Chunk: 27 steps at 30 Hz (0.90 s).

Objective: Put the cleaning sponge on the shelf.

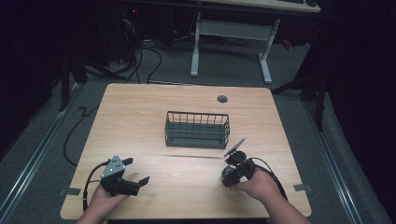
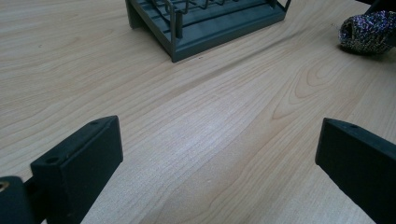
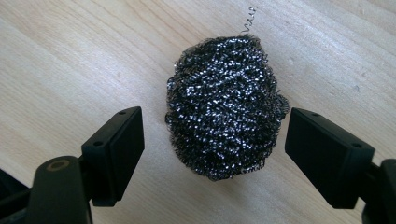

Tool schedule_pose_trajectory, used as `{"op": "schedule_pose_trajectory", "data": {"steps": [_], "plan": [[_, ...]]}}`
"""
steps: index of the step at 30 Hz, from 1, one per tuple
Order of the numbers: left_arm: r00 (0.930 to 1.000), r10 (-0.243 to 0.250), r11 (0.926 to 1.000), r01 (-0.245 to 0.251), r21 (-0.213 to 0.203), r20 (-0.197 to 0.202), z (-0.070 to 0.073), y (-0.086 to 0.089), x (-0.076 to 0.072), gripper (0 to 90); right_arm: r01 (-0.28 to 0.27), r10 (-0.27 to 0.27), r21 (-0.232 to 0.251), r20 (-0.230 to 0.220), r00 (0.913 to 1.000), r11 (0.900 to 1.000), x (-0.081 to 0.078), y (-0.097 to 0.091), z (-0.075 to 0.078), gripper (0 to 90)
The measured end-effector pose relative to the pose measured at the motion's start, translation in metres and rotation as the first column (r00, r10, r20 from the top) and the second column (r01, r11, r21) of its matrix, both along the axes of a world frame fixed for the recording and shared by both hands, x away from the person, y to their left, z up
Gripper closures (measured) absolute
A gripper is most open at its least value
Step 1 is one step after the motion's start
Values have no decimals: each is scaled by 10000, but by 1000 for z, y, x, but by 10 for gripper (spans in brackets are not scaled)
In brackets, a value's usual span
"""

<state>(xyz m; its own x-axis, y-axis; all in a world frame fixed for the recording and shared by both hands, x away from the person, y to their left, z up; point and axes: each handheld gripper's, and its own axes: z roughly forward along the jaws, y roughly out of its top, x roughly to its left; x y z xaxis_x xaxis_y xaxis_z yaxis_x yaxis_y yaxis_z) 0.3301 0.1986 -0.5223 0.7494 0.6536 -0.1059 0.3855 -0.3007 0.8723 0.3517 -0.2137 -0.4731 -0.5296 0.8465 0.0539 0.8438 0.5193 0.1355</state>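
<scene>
Steel scourer (image 3: 225,106) sits between my right gripper's (image 3: 212,140) wide-open jaws, untouched, so it'll probably squish sideways if I clamp off-centre.

One steel-wool scourer (image 3: 225,106) sits on the worktop (image 1: 140,121), a single shiny ball of wire. One dark wire basket (image 1: 197,129) stands mid-worktop. Two tools in play: the left tool (image 1: 140,173) and the right tool (image 1: 229,173), each carried by one hand, two hands in all. One round grommet hole (image 1: 222,99) at the far edge
</scene>
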Motion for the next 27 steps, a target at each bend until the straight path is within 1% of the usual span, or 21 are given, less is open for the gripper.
{"op": "schedule_pose_trajectory", "data": {"steps": [2,5,6,8,10,11,16,17,21,27], "plan": [[10000,-14,10000,14,45,13,0,0,0,13,83,-83,41,-25,10000,10000,0,-1,-2,219],[10000,-82,9999,82,98,25,0,-1,0,13,147,-146,56,-134,9998,9999,1,-2,-5,286],[10000,-69,9999,69,93,25,-1,-1,0,13,344,-341,116,-238,9991,9993,0,-2,-5,302],[10000,-72,9999,72,110,10,-1,-2,1,13,166,-162,183,-195,9997,9997,1,-4,-5,342],[10000,-80,9999,80,134,-2,-1,-1,1,13,201,-198,179,-155,9997,9996,1,-4,-5,385],[10000,-67,9999,67,129,7,-1,-1,1,13,201,-197,248,-140,9997,9995,1,-4,-4,391],[10000,-42,9999,41,126,28,-1,-1,1,13,101,-98,284,-108,9999,9995,1,-5,2,411],[10000,-47,9999,47,118,27,-1,-1,1,13,134,-133,223,-46,9999,9997,0,-5,4,413],[10000,-72,9999,71,127,40,0,-1,1,13,188,-191,271,93,9998,9995,0,-7,11,414],[10000,-78,9999,78,137,32,0,-1,1,13,153,-157,260,160,9997,9995,3,-8,23,414]]}}
